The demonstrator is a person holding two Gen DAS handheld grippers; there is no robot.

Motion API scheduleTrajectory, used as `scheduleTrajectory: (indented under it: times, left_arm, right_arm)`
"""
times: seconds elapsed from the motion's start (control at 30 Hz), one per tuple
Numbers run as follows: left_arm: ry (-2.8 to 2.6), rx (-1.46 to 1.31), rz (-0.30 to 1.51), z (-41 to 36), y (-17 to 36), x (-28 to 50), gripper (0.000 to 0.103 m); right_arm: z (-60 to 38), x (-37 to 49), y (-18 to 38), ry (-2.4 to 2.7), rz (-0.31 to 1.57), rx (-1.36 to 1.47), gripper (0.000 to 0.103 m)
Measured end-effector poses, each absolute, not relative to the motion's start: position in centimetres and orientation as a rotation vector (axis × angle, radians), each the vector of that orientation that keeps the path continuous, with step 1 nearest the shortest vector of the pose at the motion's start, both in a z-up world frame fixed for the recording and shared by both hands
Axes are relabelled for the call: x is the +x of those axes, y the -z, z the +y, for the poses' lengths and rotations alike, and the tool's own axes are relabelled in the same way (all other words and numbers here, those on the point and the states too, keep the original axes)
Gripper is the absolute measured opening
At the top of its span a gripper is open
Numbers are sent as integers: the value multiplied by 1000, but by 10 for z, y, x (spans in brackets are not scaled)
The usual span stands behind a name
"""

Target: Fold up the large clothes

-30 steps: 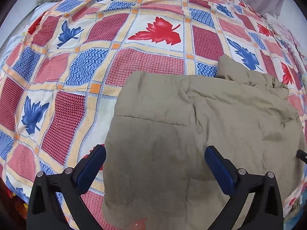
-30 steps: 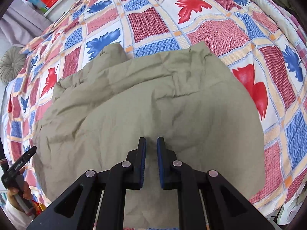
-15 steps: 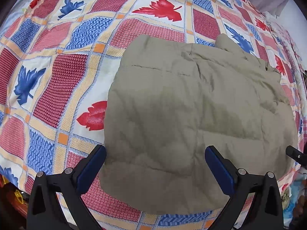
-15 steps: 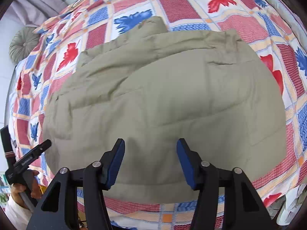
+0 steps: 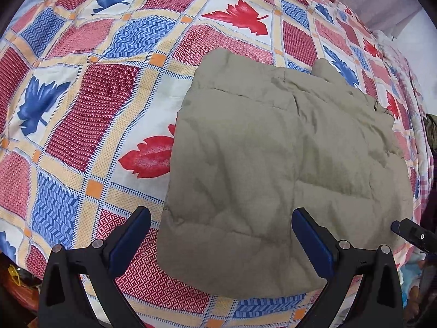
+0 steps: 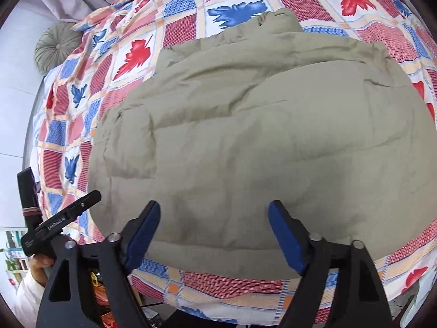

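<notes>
Lying folded on the bed [image 5: 114,125], near its front edge, the padded jacket [image 5: 273,169] looks soft, bulky and springy; its near hem suits gripping. Both the left claw [image 5: 221,235] and right claw [image 6: 214,229] hover released, empty. A round cushion [image 6: 56,47] sits well apart; nothing obstructs.

We see the right gripper [image 6: 214,232] spread wide, holding nothing, over the folded khaki jacket [image 6: 259,142]; left gripper [image 6: 62,218] at nine o'clock; round cushion [image 6: 56,47] at ten.
</notes>
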State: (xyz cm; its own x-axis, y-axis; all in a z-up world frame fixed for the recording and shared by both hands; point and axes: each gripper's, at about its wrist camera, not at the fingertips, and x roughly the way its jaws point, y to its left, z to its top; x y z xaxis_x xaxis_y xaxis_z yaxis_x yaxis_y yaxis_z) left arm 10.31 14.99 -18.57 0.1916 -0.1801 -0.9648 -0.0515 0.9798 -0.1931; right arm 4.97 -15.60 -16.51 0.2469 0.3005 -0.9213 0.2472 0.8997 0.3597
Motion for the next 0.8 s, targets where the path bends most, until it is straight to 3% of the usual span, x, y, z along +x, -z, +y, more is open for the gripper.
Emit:
scheduleTrajectory:
  times: [0.13, 0.2, 0.47, 0.8]
  left_arm:
    - [110, -233, 1376, 156, 187, 101, 103]
    - [125, -247, 1372, 159, 188, 101, 103]
    - [268, -448, 1375, 198, 197, 117, 103]
    - [435, -615, 1489, 208, 249, 151, 103]
  right_arm:
    - [-151, 48, 171, -69, 1349, 541, 91]
    - [-147, 48, 174, -85, 1353, 551, 103]
    - [-137, 51, 183, -130, 1383, 564, 103]
    - [-139, 54, 194, -126, 1419, 568, 103]
